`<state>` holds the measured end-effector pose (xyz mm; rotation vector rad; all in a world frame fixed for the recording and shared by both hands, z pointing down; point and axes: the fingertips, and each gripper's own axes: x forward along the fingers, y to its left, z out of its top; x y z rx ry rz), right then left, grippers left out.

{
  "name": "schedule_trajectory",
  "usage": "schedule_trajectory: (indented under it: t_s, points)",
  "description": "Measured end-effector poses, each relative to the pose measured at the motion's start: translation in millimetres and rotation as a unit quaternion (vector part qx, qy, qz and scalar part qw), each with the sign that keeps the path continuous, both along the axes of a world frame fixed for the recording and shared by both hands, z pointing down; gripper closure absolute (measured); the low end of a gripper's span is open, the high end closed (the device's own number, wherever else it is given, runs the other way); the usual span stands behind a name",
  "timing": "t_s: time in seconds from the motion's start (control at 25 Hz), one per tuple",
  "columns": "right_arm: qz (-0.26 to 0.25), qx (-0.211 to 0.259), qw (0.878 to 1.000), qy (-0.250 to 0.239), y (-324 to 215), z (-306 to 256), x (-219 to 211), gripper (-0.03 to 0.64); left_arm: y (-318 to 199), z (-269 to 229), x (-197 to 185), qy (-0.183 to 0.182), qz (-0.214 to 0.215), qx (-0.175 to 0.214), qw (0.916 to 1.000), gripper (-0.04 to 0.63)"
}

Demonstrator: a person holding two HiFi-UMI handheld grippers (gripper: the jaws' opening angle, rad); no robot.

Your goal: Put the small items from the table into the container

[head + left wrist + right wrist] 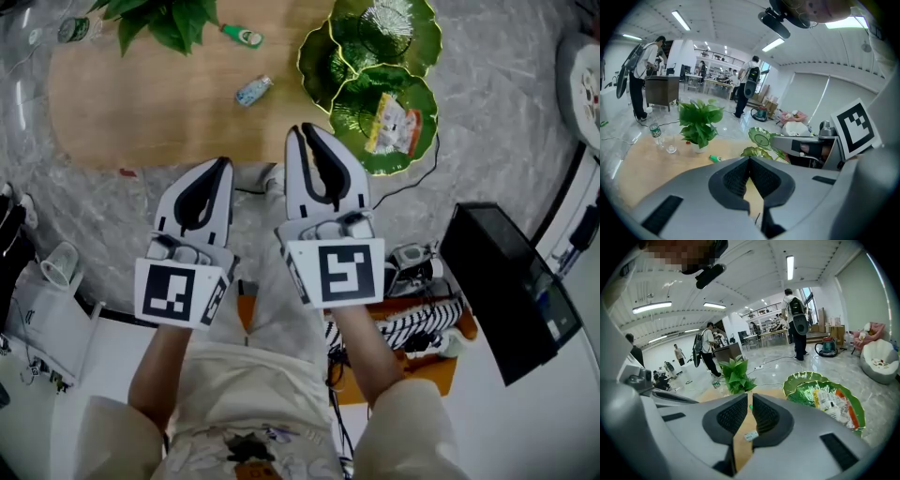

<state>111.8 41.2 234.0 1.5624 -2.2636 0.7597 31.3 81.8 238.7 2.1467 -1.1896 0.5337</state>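
Grippers side by side over the surface's (pixel 141 103) near edge, pointing forward. Left gripper (pixel 222 164) jaws together, empty. Right gripper (pixel 305 131) jaws a slit apart, empty. Packet (pixel 253 90) and green tube (pixel 242 37) lie mid-surface, left of the green dish (pixel 380 33).

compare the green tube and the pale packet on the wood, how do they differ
The green tube is bright green with some white; the pale packet is bluish-white. The tube lies beside the plant; the packet lies apart from it, nearer the camera. Both lie on the wood, outside the green dish.
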Motion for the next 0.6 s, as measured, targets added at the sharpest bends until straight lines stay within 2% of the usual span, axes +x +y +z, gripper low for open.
schedule_trajectory:
  t_s: [0.6]
  points:
    - [-0.03, -0.032, 0.999, 0.003, -2, 36, -51, 0.58, -6, 29, -48, -0.001, -0.022, -0.022, 0.9995, 0.586]
